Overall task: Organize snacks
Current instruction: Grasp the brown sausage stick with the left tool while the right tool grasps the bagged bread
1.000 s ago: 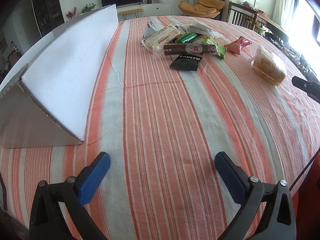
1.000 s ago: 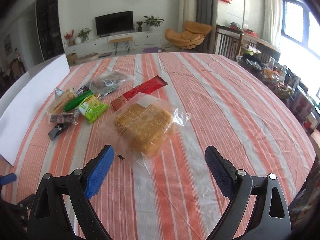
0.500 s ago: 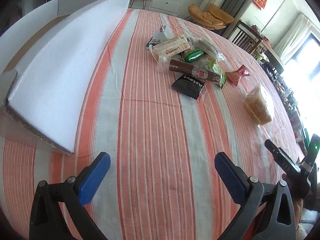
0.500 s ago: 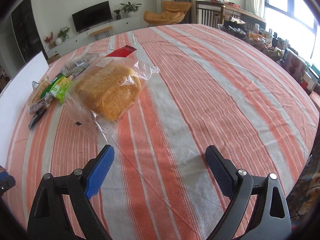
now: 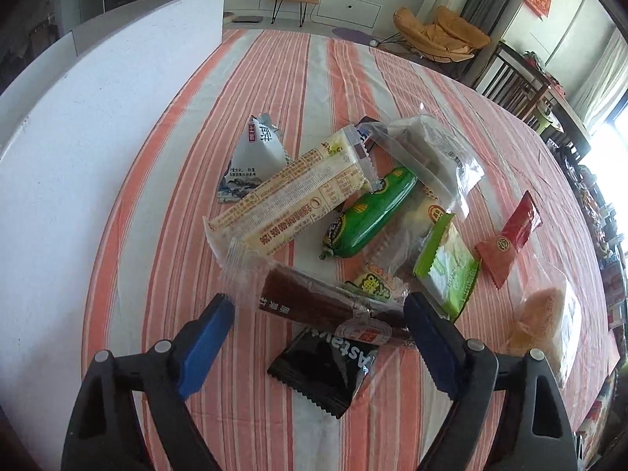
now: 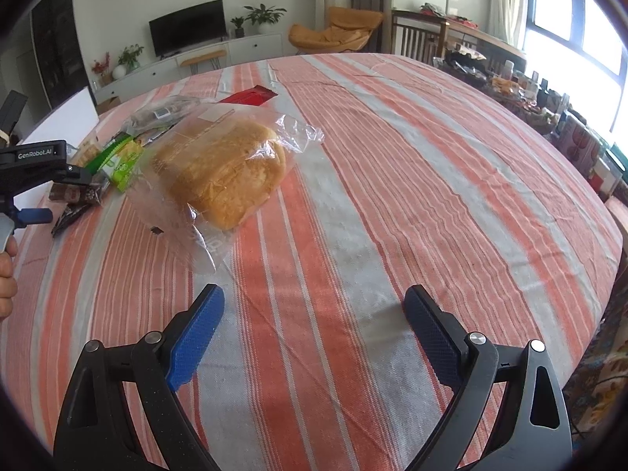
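Observation:
A pile of snacks lies on the striped tablecloth. My left gripper (image 5: 318, 306) is open, its jaws either side of a long brown bar (image 5: 314, 306) that lies over a black packet (image 5: 325, 369). Beyond are a cream cracker pack (image 5: 290, 204), a green sausage (image 5: 369, 212), a white triangular pack (image 5: 253, 157), a light green packet (image 5: 447, 271) and a red packet (image 5: 510, 239). My right gripper (image 6: 314, 310) is open and empty over bare cloth, below and right of a bagged bread loaf (image 6: 223, 168). The left gripper also shows in the right wrist view (image 6: 35, 212).
A large white cardboard box (image 5: 86, 125) lies along the left side of the table. A clear bag (image 5: 431, 153) lies at the back of the pile. The table edge (image 6: 612, 235) curves at the right, with chairs and clutter beyond.
My left gripper has moved forward across the table to the snack pile and now straddles the brown bar. My right gripper has shifted slightly; the bread sits a little nearer its centre.

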`<action>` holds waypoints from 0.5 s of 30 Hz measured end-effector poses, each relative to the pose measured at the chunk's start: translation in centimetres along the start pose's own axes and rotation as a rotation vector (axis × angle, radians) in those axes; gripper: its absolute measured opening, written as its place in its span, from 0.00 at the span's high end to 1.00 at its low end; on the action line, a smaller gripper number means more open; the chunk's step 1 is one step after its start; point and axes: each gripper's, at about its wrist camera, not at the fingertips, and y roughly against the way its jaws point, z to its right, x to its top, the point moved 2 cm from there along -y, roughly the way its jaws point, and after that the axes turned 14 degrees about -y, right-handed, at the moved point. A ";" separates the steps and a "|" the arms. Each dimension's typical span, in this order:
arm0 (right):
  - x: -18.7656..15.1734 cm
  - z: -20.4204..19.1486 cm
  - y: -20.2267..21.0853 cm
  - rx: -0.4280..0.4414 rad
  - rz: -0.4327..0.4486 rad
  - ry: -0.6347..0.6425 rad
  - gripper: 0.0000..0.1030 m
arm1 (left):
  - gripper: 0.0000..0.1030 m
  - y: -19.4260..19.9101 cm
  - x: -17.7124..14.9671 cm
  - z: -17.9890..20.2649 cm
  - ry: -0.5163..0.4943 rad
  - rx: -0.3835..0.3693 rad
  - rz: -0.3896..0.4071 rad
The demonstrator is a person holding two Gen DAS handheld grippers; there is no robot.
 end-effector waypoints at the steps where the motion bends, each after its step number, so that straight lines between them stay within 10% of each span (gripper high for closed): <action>1: 0.0 0.0 0.0 0.001 0.000 0.000 0.07 | 0.18 0.4 -0.5 -0.1 -0.016 -0.003 0.000; 7: 0.0 -0.2 -0.1 -0.008 0.002 0.010 0.07 | 0.27 2.1 -4.3 -2.5 -0.085 0.057 -0.046; 15: -0.2 -0.3 0.0 -0.008 0.005 0.016 0.07 | 0.22 4.9 -5.2 -4.1 -0.022 -0.125 -0.003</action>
